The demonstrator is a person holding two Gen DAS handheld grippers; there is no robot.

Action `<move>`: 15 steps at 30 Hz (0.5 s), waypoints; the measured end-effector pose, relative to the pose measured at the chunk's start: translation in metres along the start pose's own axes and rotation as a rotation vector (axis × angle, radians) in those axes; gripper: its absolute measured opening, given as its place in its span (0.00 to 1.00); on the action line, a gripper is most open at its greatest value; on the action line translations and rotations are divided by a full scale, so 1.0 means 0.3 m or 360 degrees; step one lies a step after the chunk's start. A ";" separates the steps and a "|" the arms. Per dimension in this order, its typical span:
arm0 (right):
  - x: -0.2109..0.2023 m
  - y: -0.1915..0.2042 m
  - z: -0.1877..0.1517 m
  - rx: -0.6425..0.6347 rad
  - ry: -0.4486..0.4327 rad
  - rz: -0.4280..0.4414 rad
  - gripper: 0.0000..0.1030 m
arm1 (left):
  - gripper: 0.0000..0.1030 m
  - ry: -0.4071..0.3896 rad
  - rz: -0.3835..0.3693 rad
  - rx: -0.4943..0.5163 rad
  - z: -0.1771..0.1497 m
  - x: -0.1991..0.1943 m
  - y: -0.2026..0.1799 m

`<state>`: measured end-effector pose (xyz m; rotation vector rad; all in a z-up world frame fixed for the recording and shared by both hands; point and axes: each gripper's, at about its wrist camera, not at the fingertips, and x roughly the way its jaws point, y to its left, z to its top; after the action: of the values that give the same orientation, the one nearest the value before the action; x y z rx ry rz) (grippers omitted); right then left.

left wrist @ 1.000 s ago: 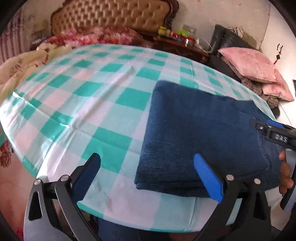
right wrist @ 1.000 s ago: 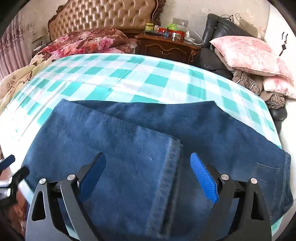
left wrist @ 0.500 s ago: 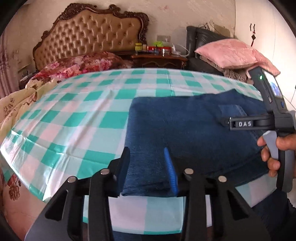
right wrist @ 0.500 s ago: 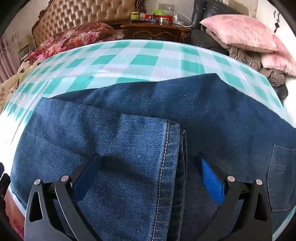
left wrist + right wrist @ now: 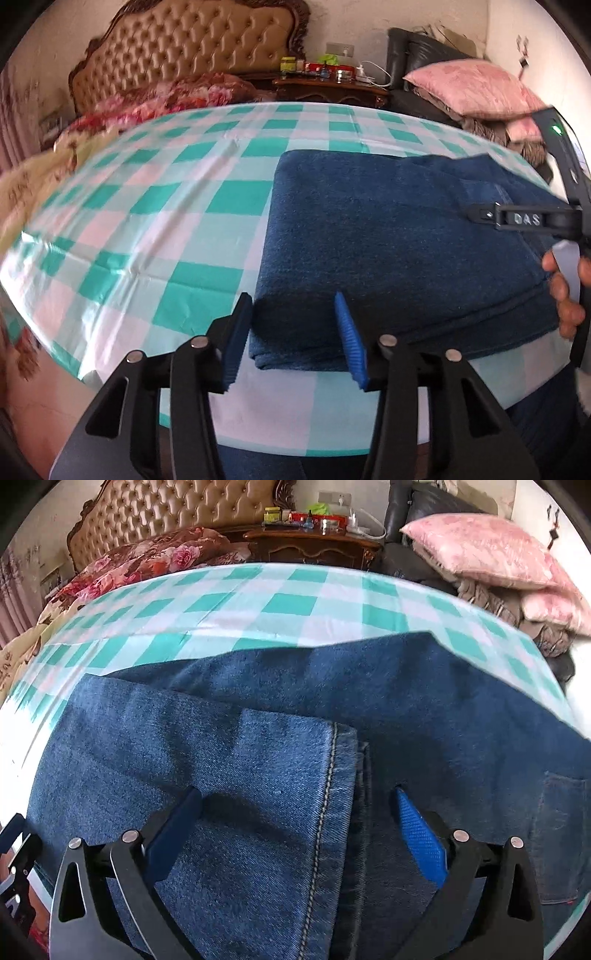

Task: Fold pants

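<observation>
Dark blue jeans (image 5: 388, 236) lie folded on the green-and-white checked tablecloth (image 5: 166, 221). My left gripper (image 5: 291, 299) is at their near left corner, which sits between the jaws; the jaws are opening and the pads do not press the cloth. My right gripper (image 5: 297, 794) hovers wide open over the jeans (image 5: 258, 775), its fingers either side of the stitched leg hem (image 5: 328, 812), gripping nothing. In the left wrist view its black body (image 5: 524, 219) and a person's hand (image 5: 565, 295) show at the right edge.
The table's near edge (image 5: 295, 435) runs just under my left gripper. Behind the table stand a bed with a tufted headboard (image 5: 192, 51), a dark nightstand (image 5: 314, 546) with bottles, and pink pillows (image 5: 491, 550) on a black chair.
The left jaws went from wide open to narrow around the jeans' corner, then widened a little. The right gripper sank closer to the hem and stayed wide open.
</observation>
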<state>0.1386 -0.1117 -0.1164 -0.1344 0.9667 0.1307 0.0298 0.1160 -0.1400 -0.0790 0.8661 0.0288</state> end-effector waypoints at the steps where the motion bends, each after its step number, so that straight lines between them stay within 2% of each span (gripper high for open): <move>1: -0.021 0.002 0.000 -0.0003 -0.0029 0.0014 0.92 | 0.50 0.0014 -0.0011 -0.0042 0.000 0.002 0.015; 4: -0.115 0.020 -0.012 -0.0018 -0.0123 0.0102 0.90 | 0.47 -0.0054 0.0052 -0.0019 0.018 -0.039 0.012; 6: -0.143 0.046 -0.028 -0.0055 -0.0123 0.0155 0.85 | 0.36 -0.0150 0.0051 0.0017 0.058 -0.083 0.008; 8: -0.146 0.077 -0.051 -0.0094 -0.0075 0.0211 0.78 | 0.34 -0.0196 0.0031 0.0023 0.136 -0.100 0.014; 10: -0.134 0.114 -0.080 -0.0156 -0.0022 0.0257 0.68 | 0.34 -0.0160 0.0015 0.0056 0.239 -0.068 0.010; 13: -0.115 0.131 -0.107 -0.0187 0.0031 0.0232 0.64 | 0.34 -0.0136 -0.0093 0.0124 0.369 0.019 -0.009; 15: -0.106 0.124 -0.121 -0.0165 0.0062 0.0215 0.62 | 0.34 -0.0045 -0.0150 0.0191 0.421 0.123 -0.034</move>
<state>0.0850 -0.0829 -0.1127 -0.1677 1.0084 0.3038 0.1504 0.1159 -0.0860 -0.0069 0.8336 -0.1101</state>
